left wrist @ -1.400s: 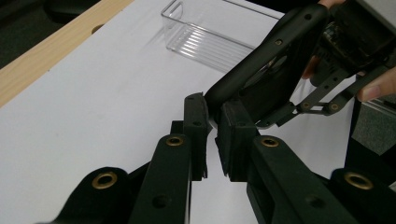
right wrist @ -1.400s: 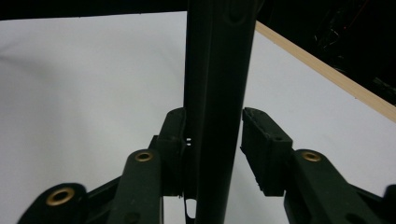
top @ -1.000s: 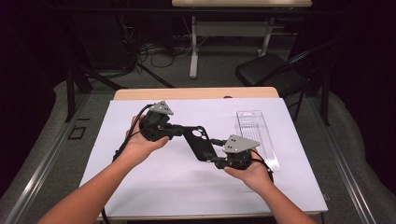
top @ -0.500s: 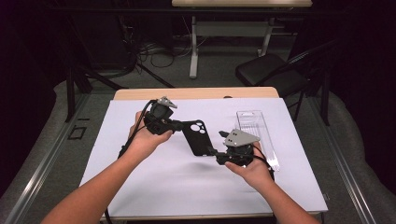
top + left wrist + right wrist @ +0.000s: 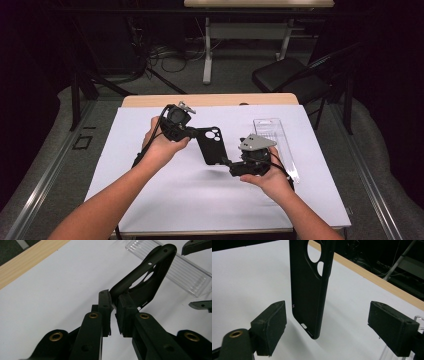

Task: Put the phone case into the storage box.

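Since the earlier frame, our right gripper (image 5: 325, 327) has just been opening; its pads stand clear of the black rubbery phone case (image 5: 210, 145). At frame centre, our left gripper (image 5: 113, 312) clamps the case's edge above the white table sheet (image 5: 175, 195).

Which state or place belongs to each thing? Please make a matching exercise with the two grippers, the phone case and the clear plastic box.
Things:
1. left gripper
2. right gripper
3. black phone case
4. clear plastic box

States or places:
a. lying on the white sheet
b. held up above the table
c. jaws apart, pads off the case
d. shut on the case's edge

Pairs: 1-d, 2-c, 3-b, 4-a. The right gripper's jaws have just been opening, with the case between them.
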Tool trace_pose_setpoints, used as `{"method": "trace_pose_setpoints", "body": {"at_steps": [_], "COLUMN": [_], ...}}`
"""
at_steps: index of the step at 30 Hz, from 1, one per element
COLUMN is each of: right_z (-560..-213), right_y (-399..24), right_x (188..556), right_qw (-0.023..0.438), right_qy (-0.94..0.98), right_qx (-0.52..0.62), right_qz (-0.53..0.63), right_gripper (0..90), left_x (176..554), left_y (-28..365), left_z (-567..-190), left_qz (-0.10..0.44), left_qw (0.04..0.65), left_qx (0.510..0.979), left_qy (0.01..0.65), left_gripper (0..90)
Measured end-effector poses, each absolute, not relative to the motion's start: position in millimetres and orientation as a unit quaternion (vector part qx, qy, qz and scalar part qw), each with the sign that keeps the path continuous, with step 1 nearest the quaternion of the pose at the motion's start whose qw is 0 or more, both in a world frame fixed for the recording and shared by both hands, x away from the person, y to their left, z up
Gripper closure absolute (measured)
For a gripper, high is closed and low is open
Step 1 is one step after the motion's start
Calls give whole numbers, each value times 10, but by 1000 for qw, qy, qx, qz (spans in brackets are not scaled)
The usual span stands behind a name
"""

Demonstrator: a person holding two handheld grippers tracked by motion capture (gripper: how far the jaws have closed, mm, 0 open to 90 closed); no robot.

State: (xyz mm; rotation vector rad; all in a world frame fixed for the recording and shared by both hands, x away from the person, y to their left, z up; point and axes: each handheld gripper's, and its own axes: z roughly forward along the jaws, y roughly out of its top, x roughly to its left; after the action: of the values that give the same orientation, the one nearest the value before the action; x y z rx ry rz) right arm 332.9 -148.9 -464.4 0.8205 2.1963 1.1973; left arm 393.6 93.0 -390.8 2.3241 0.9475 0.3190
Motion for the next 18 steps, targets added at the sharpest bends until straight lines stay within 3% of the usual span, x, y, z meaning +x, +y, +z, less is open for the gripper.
{"method": "trace_pose_setpoints", "body": {"at_steps": [7,18], "right_z": [-4602,-4548], "right_y": [-1473,-1445], "right_x": [3323,3316], "right_qw": [262,284], "right_qy": [811,812], "right_qx": [293,282], "right_qz": [433,424], "right_gripper": [147,280], "left_x": [3955,3966], "left_y": [902,881], "left_z": [-3905,-3907], "left_qz": [123,120], "left_qw": [294,293], "left_qx": [876,876], "left_qy": [361,364], "left_gripper": [829,828]}}
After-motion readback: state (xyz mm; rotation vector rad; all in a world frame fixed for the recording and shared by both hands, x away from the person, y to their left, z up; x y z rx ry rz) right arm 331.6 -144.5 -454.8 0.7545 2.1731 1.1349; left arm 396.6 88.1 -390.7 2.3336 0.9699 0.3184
